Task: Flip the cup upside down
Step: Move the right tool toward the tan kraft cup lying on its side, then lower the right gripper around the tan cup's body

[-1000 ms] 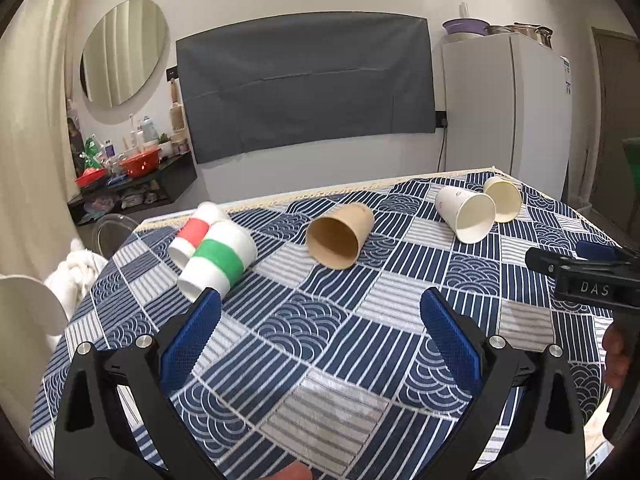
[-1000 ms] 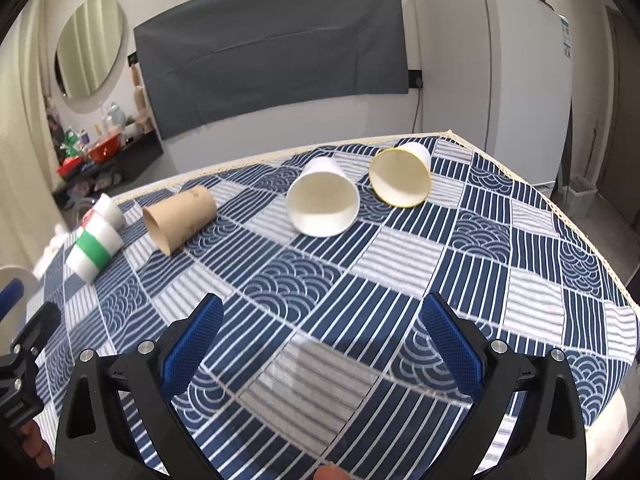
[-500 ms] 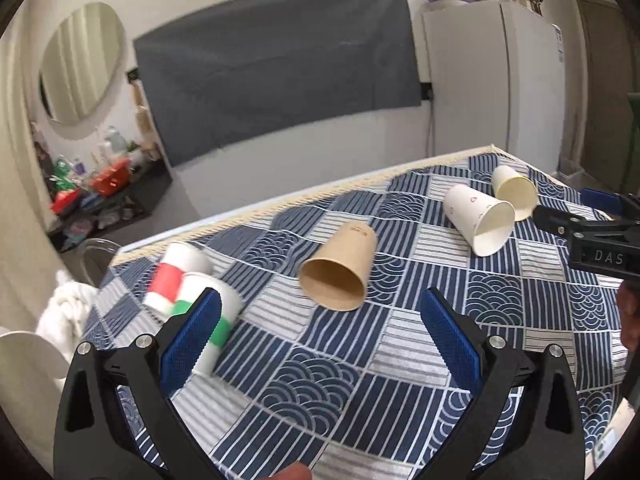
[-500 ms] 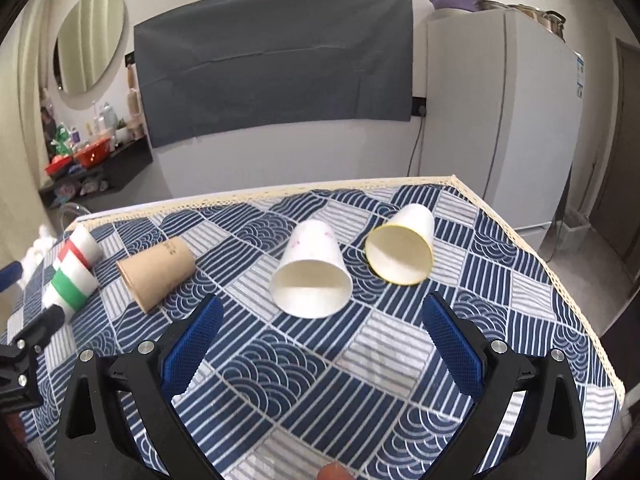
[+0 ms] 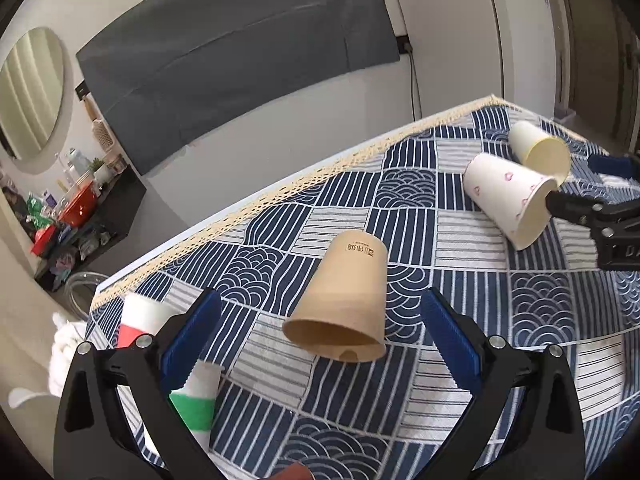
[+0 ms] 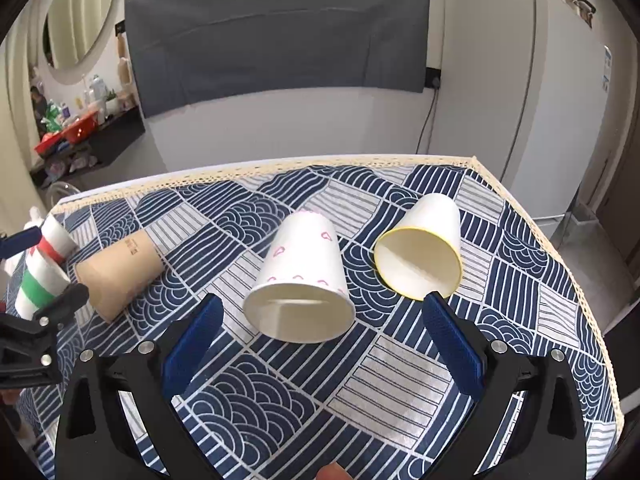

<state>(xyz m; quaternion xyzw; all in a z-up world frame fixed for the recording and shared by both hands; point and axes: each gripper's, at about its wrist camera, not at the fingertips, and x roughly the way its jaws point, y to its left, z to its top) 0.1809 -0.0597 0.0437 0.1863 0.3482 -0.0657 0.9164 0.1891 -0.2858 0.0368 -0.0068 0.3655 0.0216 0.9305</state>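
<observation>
Brown paper forms the cup lying on its side near the middle of the counter, its open mouth turned toward the left gripper. That gripper has its jaws spread wide, the blue pads standing to either side of the brown cup's mouth without touching it. In the right wrist view the same brown cup lies off to the left.

White with pink marks, a second cup also lies on its side, mouth facing the right gripper, whose jaws are likewise wide apart and clear of it. Just beside it to the right lies a yellow-rimmed cup, tipped over too, close by the white one; whether the two touch cannot be told.

At the counter's left end lie a red-banded cup and a green-banded cup, side by side and partly hidden behind the left gripper's finger.

A blue and white patterned cloth with a cream lace edge covers the counter. Behind it hang a dark grey cover on the wall and an oval mirror, and a white refrigerator stands to the right.
</observation>
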